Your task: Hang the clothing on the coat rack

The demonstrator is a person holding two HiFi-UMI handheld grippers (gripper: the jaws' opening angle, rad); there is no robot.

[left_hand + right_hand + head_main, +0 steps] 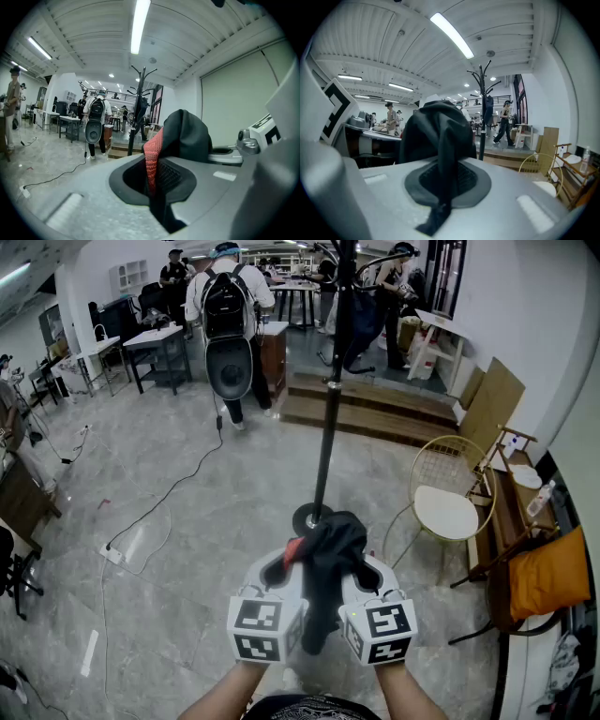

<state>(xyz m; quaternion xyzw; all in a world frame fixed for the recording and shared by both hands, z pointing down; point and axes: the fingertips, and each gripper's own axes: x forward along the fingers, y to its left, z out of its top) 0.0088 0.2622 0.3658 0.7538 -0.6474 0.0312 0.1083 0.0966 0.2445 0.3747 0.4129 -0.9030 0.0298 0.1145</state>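
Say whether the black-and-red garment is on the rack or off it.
Off: left gripper and right gripper both clamp the garment, with the rack ahead.

Left gripper, right gripper pinching dark clothing — coat rack ahead

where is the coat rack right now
In the head view the coat rack stands at centre, its round base just beyond the dark garment, with the gold wire chair to its right.

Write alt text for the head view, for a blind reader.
Low in the frame, the left gripper and right gripper, side by side, both clamp a black garment with a red edge. Just beyond stands the black coat rack, a round wire chair to its right.
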